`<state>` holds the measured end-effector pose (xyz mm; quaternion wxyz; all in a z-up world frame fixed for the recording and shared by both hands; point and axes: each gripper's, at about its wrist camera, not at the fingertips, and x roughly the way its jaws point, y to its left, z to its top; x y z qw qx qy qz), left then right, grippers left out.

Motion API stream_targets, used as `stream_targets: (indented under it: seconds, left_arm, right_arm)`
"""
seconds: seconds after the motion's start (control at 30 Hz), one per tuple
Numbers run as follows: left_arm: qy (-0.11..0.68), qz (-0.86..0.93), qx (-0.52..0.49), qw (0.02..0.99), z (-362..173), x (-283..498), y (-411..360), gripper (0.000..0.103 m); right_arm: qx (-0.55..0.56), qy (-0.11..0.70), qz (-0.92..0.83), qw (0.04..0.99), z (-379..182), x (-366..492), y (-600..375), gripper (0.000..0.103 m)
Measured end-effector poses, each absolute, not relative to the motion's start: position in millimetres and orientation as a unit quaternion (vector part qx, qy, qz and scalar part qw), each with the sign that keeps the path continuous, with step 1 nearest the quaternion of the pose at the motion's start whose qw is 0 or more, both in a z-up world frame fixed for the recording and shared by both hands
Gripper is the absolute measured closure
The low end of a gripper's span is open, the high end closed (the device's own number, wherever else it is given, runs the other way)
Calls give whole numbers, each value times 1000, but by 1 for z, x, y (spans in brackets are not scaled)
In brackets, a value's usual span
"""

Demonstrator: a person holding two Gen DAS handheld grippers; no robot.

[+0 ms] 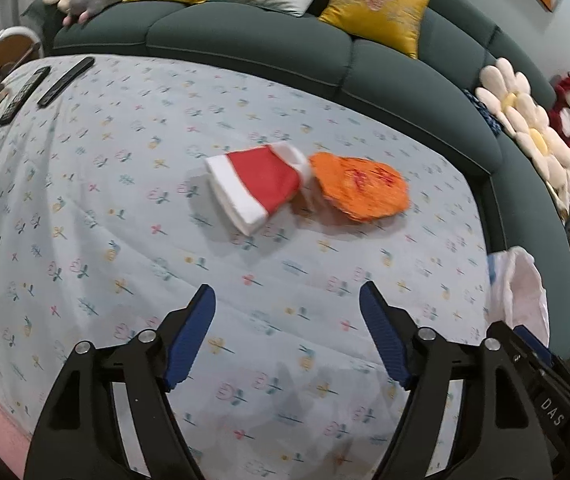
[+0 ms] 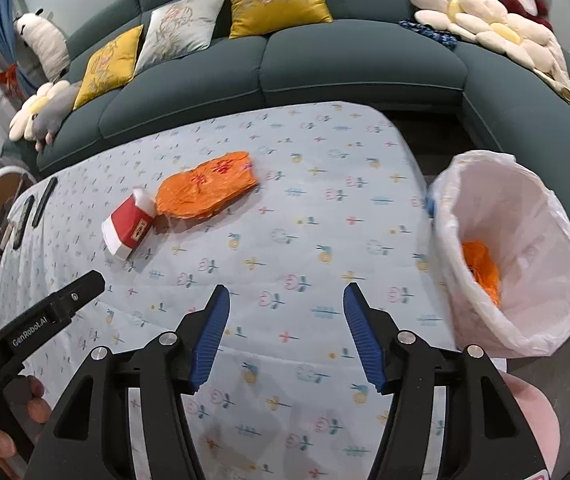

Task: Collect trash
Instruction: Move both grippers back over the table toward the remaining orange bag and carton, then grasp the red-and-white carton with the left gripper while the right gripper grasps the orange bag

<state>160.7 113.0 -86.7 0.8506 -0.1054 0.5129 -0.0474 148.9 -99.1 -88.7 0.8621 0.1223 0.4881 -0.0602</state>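
Both claws, left [image 1: 287, 336] and right [image 2: 285, 332], hang released and empty; the thin orange bag [image 2: 207, 190] may slip, or snag the carton [image 2: 129, 228].

Even, soft indoor light; faint shadows on the tablecloth [image 1: 125, 200]. Slight motion blur throughout, strong fisheye bending and dark corners at edges.

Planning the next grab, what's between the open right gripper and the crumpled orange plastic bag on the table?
Only bare floral tablecloth lies between the right gripper and the orange plastic bag, seen in the right wrist view.
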Motion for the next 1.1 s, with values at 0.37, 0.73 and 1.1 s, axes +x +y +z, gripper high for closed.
stream_targets:
  seconds: [0.37,0.73,1.1]
  left_arm:
    - [535,-23,-183,824,-106,210,156,27]
    - [579,-22,-256,774,-140,262,167,42]
    - [596,-47,-282,751,-155,276,158,82]
  right_arm:
    - [111,511,-43,851,-109,196,-66,45]
    - [113,523,-45,844,-125,260,-54,45]
    - [120,529,-63,837,-142,318,-62,45]
